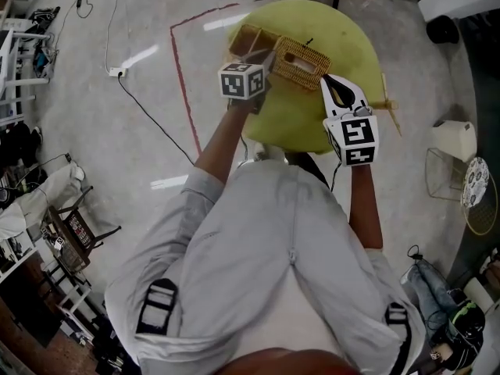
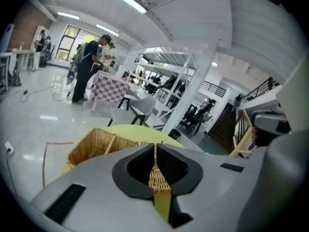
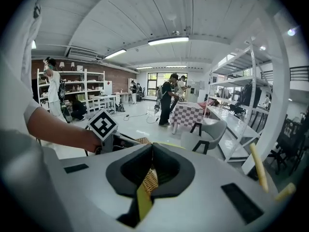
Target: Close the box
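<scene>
The left gripper [image 2: 154,145] hides most of its clamped lid [image 2: 157,181].

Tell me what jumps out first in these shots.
A yellow-green round table fills the head view's top centre, bearing an open wicker box with its wicker lid tilted beside it. The left gripper is shut on that lid's edge, and the right gripper points at the lid from the right.

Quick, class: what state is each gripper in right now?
Left gripper: closed, pinching an edge of the wicker lid.
Right gripper: closed, with wicker between its jaws; it seems to grip the same lid.
</scene>
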### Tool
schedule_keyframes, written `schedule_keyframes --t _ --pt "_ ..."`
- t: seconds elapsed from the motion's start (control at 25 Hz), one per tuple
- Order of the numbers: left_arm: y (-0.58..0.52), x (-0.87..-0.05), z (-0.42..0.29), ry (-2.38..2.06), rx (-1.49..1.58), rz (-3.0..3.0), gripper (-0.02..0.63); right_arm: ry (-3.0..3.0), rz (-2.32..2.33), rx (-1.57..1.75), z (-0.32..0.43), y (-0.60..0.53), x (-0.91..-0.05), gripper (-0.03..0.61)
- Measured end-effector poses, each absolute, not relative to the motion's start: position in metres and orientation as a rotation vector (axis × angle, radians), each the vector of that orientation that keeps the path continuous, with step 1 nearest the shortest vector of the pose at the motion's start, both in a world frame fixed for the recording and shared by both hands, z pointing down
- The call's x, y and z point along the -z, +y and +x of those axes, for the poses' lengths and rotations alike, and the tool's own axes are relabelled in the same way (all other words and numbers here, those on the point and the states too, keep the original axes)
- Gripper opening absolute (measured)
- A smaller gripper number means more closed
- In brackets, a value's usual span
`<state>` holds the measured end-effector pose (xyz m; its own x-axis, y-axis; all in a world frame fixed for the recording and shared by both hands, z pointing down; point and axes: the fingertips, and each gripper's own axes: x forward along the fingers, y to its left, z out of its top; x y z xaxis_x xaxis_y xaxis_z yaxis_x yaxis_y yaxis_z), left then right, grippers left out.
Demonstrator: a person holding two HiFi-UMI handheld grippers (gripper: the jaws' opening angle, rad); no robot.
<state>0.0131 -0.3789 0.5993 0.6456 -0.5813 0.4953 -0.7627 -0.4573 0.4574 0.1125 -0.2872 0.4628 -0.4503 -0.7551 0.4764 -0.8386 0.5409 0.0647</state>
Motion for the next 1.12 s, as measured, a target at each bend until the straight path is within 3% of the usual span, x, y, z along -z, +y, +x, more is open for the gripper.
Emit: schedule_keyframes --t 0.8,1.12 --pt "-0.267 -0.392 -0.031 -0.992 -0.282 2.916 0.037 -2.254 1.561 0.066 0.101 -0.221 -0.361 0.023" --pt "-0.237 -0.345 -0.05 -1.064 -0.254 2.994 0.035 -2.237 1.568 0.118 0.085 -0.194 -0.336 0.023"
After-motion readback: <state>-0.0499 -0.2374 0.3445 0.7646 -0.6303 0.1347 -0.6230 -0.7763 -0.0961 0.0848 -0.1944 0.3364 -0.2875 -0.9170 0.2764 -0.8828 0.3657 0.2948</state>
